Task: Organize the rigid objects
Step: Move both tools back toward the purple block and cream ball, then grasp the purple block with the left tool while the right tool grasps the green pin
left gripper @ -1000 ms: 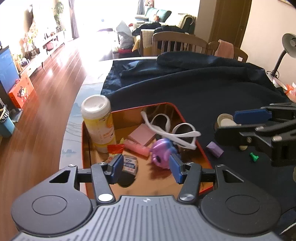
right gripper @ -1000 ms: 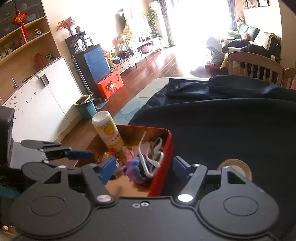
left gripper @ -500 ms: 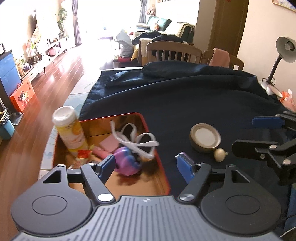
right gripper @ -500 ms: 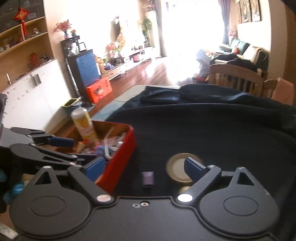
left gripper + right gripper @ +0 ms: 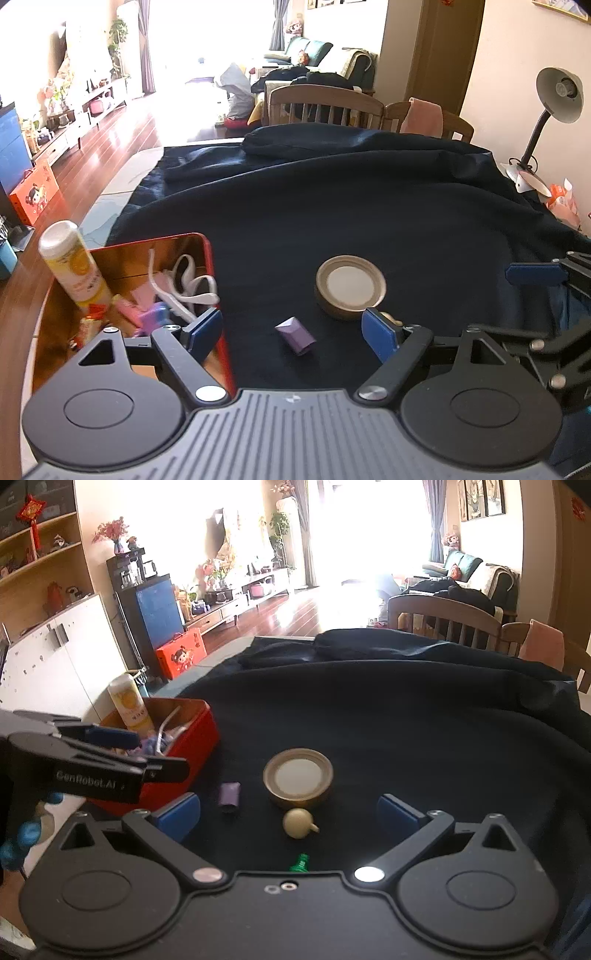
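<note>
A red tin box (image 5: 212, 258) (image 5: 192, 746) on the dark cloth holds a yellow bottle (image 5: 72, 266) (image 5: 129, 705), white glasses (image 5: 184, 277) and small pink and purple items. Right of the box lie a purple block (image 5: 295, 334) (image 5: 229, 795), a round gold lid (image 5: 351, 286) (image 5: 297, 777), a cream knob (image 5: 297, 823) and a small green piece (image 5: 300, 863). My left gripper (image 5: 293, 332) hovers over the purple block, jaws opening, pads apart from it. My right gripper (image 5: 288, 816) is opening around the cream knob without touching it.
A dark blue cloth (image 5: 369, 206) covers the table. Wooden chairs (image 5: 325, 105) stand at its far side, and a desk lamp (image 5: 554, 99) at the right edge. The table's left edge drops to a wooden floor with an orange box (image 5: 181, 655).
Both grippers have swung right, away from the red box, to the loose items on the cloth. Their jaws have spread wider, and neither holds anything.
</note>
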The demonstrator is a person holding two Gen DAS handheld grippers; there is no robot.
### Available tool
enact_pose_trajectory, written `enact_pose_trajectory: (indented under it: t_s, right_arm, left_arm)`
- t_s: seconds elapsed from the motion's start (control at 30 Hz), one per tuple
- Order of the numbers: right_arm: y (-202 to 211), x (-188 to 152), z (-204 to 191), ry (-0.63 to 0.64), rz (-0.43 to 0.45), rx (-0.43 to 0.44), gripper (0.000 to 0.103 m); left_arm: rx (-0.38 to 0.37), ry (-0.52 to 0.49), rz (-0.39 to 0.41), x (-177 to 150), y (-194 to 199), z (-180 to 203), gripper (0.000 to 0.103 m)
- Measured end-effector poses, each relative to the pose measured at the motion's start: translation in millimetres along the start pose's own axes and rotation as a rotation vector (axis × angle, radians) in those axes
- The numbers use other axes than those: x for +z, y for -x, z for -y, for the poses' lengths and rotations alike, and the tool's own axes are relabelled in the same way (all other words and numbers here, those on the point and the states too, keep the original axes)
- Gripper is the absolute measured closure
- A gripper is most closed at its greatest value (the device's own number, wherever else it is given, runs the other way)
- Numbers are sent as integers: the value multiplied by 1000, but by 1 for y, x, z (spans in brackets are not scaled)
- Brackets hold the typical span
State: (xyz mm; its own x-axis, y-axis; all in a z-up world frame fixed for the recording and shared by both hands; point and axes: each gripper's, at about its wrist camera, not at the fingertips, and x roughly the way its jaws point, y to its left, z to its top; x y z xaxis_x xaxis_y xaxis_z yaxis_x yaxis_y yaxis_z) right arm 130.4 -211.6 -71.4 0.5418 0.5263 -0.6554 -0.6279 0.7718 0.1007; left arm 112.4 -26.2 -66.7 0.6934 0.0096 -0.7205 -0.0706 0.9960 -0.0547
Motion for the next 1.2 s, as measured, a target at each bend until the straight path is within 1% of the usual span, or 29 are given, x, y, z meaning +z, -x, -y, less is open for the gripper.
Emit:
enact_pose_trajectory:
  t_s: [0.1,0.2,0.4,0.57,0.73,0.97,1.07,1.13,1.17,1.2]
  right_arm:
    - [1,-8,7,23,-12,-2,1]
    - [-3,-15,9,47,-41,1,1]
    - [-13,-28,13,66,-89,26,1]
    - [-26,-34,11,100,-124,44,2]
    - [-35,-38,10,123,-150,65,5]
    - [-48,-38,10,129,-179,83,12]
    - [-54,-39,11,134,-190,87,19]
    - [-58,-39,11,135,-201,90,24]
    - [-59,-39,11,135,-207,96,26]
    - [-60,-39,10,138,-211,100,29]
  left_arm:
    - [1,0,0,2,-9,10,20]
    - [6,10,-13,0,-17,17,20]
    - [54,29,-67,-10,-39,23,20]
    - [67,39,-74,-13,-51,25,20]
    - [64,44,-69,-15,-59,31,20]
    - [118,56,-95,-17,-75,39,20]
    - [134,69,-109,-17,-82,39,21]
    - [143,85,-124,-16,-87,37,30]
    - [141,95,-135,-16,-89,35,38]
    - [139,108,-147,-16,-93,32,42]
